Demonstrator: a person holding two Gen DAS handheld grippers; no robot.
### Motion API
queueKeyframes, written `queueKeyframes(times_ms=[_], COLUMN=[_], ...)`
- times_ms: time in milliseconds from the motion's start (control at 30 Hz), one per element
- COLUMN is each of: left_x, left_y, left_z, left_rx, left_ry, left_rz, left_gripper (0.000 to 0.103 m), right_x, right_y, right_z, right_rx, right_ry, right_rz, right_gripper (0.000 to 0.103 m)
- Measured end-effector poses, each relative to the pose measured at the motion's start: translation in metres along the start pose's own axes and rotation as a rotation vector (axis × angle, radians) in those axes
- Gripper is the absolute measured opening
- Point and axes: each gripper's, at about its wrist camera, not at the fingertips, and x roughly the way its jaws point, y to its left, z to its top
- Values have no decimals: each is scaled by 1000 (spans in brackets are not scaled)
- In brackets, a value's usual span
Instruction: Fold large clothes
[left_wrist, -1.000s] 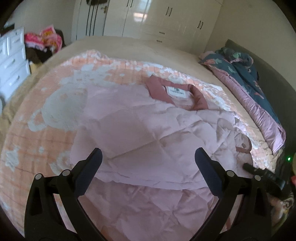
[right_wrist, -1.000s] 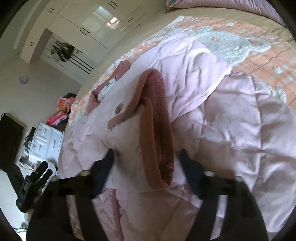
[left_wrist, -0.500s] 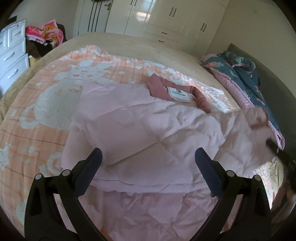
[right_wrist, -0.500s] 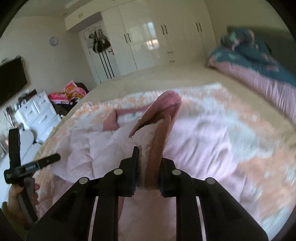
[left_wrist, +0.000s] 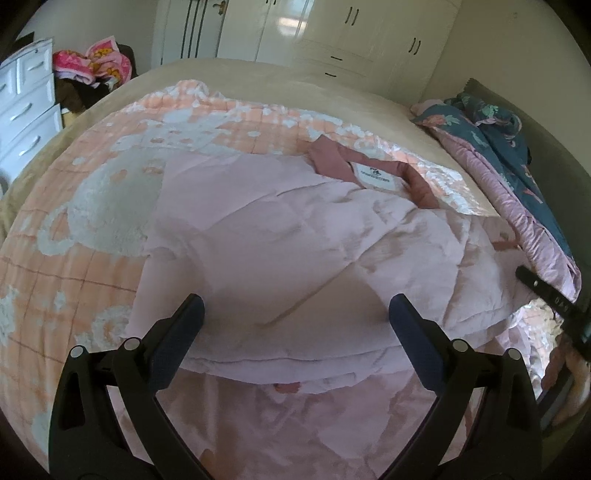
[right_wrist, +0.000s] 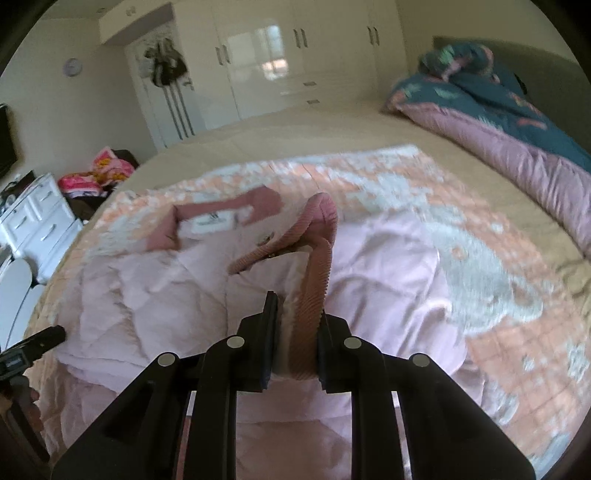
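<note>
Evidently soft and light, the quilted pale-pink padded jacket drapes limply from its ribbed dusty-rose cuff, pinched firmly between the right gripper jaws, while the left gripper hovers wide apart, holding nothing.

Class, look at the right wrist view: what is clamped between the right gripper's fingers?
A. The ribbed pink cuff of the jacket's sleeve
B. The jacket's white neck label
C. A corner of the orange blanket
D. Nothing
A: the right gripper is shut on the ribbed cuff of the pink jacket.
</note>
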Motion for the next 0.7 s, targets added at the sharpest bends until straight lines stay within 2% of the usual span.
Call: queueKeyframes(times_ms=[100, 133, 167, 267, 400, 467, 600, 700], left_x=[4, 6, 7, 12, 17, 19, 24, 25], left_y=[2, 3, 3, 4, 4, 3, 6, 5], left_z=[-1, -2, -2, -4, -7, -8, -11, -12], left_rx=[-7, -4, -2, -6, 12, 21, 17, 18], left_ry=[5, 10, 14, 27, 36, 40, 55, 53], left_rz=[-6, -5, -4, -3, 13, 19, 18, 20], left_gripper=[94, 94, 94, 94, 94, 94, 94, 94], right_x=[8, 7, 4, -15, -25, -22, -7, 5], right_y=[-6, -8, -9, 0, 31, 53, 91, 109], right_z=[-6, -7, -7, -7, -4, -4, -10, -13], right_rx=[20, 32, 44, 13, -80, -134, -239, -291], right_ry=[42, 44, 38, -22, -41, -10, 64, 104], right_rz=[-35, -45, -57, -92, -22, 30, 96, 108], right_gripper=[31, 39, 49, 61, 65, 74, 75, 75])
